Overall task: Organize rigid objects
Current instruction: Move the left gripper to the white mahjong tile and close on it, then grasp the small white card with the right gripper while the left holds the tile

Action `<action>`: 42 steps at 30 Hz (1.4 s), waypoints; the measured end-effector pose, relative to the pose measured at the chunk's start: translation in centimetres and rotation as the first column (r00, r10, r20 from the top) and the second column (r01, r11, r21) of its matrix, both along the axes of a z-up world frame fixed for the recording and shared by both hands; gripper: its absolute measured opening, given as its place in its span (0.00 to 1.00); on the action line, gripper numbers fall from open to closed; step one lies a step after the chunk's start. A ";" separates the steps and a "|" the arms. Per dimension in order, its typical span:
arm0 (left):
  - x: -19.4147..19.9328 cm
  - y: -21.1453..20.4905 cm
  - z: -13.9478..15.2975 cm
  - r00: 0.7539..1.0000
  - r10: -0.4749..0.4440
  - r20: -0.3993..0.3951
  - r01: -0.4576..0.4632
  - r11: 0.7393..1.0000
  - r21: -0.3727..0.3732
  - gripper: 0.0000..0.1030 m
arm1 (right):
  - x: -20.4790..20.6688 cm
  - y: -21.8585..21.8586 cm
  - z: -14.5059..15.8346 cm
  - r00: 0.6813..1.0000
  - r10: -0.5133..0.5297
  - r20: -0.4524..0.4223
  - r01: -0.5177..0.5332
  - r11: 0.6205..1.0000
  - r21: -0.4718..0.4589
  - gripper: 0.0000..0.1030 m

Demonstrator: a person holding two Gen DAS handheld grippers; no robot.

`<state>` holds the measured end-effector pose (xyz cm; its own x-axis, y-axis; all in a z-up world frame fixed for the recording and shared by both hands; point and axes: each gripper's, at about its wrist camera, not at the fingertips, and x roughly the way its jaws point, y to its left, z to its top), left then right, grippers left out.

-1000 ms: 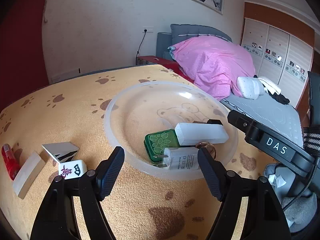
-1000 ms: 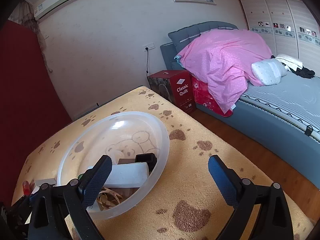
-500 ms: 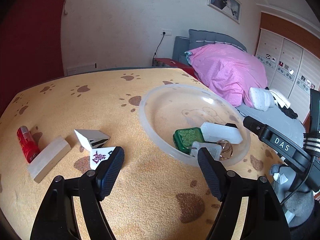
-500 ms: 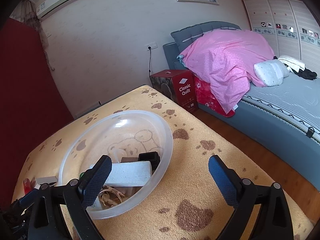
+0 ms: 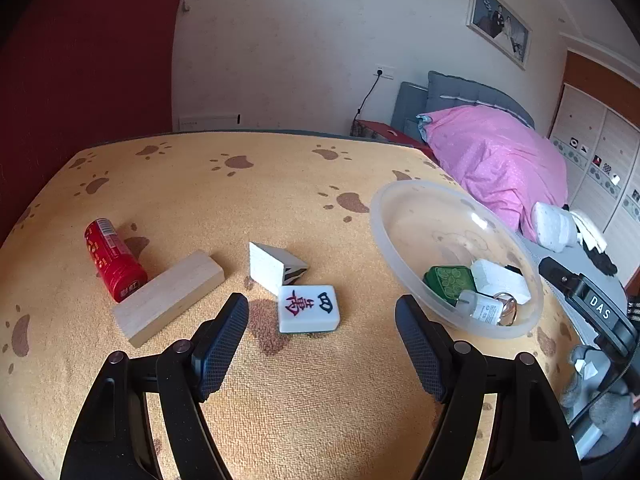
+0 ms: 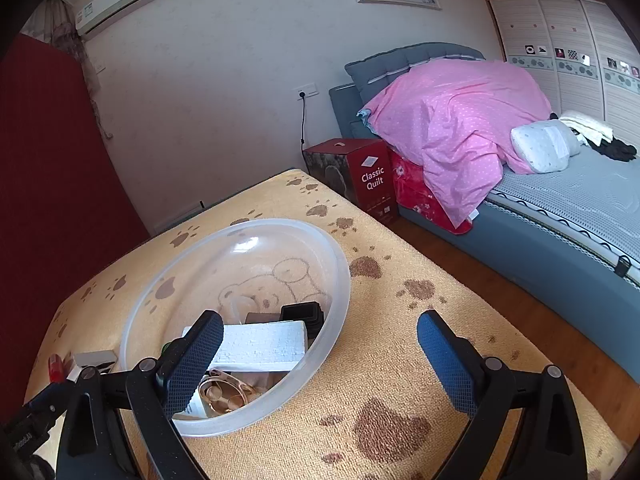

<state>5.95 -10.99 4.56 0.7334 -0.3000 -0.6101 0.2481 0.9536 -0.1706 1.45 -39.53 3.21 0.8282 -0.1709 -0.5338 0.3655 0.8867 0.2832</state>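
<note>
My left gripper is spread and empty. The tile lies at 12 o'clock; I lower squarely over it, then carry it to the bowl at 2 o'clock.

Mahjong tile flat beside foam wedge, wooden block, red tube, clear bowl.

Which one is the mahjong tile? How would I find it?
Start at the big clear bowl on the paw-print cloth. The mahjong tile lies outside it, beside a white wedge. It alone shows red and black characters.
</note>
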 end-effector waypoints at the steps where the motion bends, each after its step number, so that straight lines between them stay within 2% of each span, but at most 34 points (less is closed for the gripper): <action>1: 0.0 0.2 0.0 1.000 0.005 -0.001 -0.005 1.000 0.001 0.74 | 0.0 0.0 0.0 1.000 0.000 0.000 0.000 1.000 0.000 0.97; 8: 0.5 0.6 -0.5 1.000 0.019 -0.019 -0.019 1.000 0.012 0.74 | 0.0 0.0 0.0 1.000 0.002 -0.001 -0.002 1.000 0.000 0.97; 14: 2.2 -0.5 -1.9 0.997 0.034 -0.072 -0.028 0.996 0.084 0.74 | 0.0 -0.1 0.0 1.000 0.005 0.002 -0.005 1.000 0.000 0.97; 17: 3.2 -0.3 -2.5 0.992 0.041 -0.118 -0.033 0.997 0.065 0.74 | -0.1 -0.1 0.0 1.000 0.008 0.002 -0.008 1.000 0.001 0.97; 23: 4.0 -0.7 -2.8 0.989 0.017 -0.144 -0.009 0.998 0.054 0.72 | -0.1 -0.1 0.1 1.000 0.013 0.002 -0.013 1.000 0.001 0.97; 27: 4.5 -1.5 -3.0 0.988 -0.004 -0.153 0.015 0.998 0.067 0.57 | 0.0 -0.1 0.1 1.000 0.014 0.001 -0.014 1.000 0.000 0.97; 29: 4.7 -1.6 -3.1 0.989 0.002 -0.145 0.010 0.996 0.083 0.53 | 0.0 -0.1 0.1 1.000 0.013 0.001 -0.013 1.000 0.000 0.97; 32: 4.6 -1.3 -3.1 0.990 -0.004 -0.144 0.014 0.998 0.067 0.43 | 0.0 -0.1 0.1 1.000 0.014 -0.001 -0.014 1.000 0.000 0.97; 42: 3.8 0.3 -2.8 0.989 -0.004 -0.151 0.005 1.000 0.005 0.40 | 0.2 -0.1 -0.1 1.000 0.012 -0.016 -0.012 1.000 -0.002 0.97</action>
<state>9.79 -10.74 1.71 0.6317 -0.2993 -0.7151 0.2240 0.9536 -0.2012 1.69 -39.61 3.15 0.8215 -0.1617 -0.5469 0.3591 0.8916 0.2757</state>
